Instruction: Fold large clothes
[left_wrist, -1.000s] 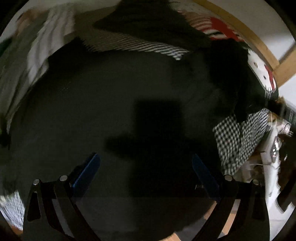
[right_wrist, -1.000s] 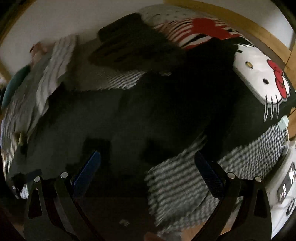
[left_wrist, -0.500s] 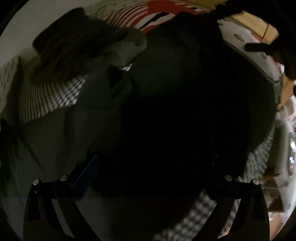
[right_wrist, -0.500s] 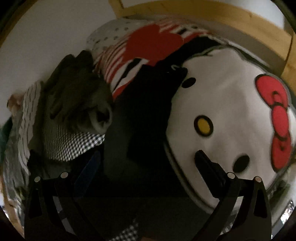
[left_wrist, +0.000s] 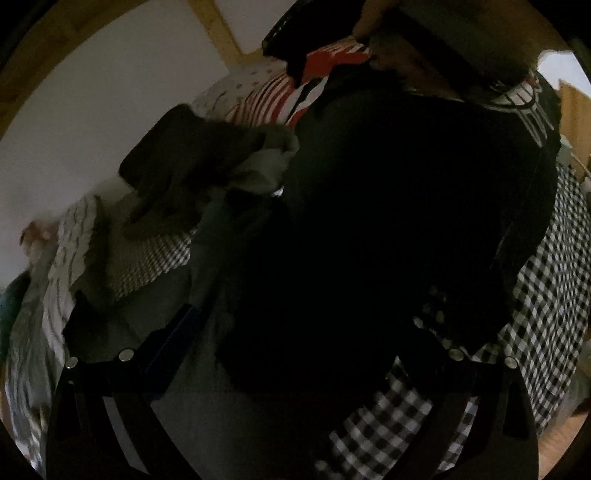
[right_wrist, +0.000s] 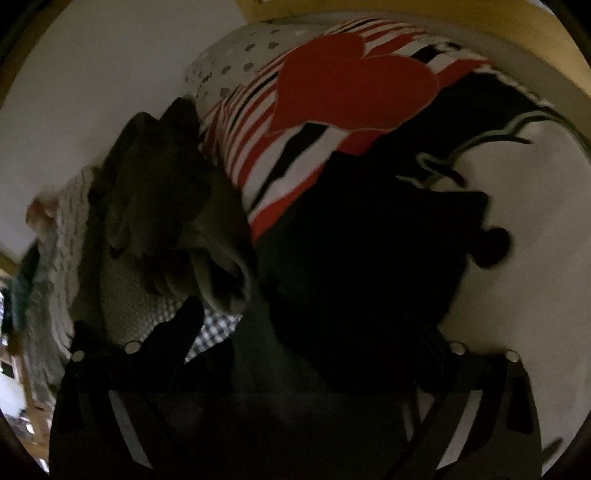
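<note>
I am seeing my left tool (left_wrist: 295, 328) standing wide, its fingers apart with the black garment (left_wrist: 388, 221) bunched between and over them. My right tool (right_wrist: 306, 328) is spreading wide too, with the same black garment (right_wrist: 362, 266) lying between its fingers. The garment is heaping on the bed beside the olive sweater (right_wrist: 162, 206), against the heart pillow (right_wrist: 351, 85) near the headboard.

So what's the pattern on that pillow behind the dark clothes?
Red, white and black stripes with a big red heart on the pillow, clearest in the right wrist view.
</note>
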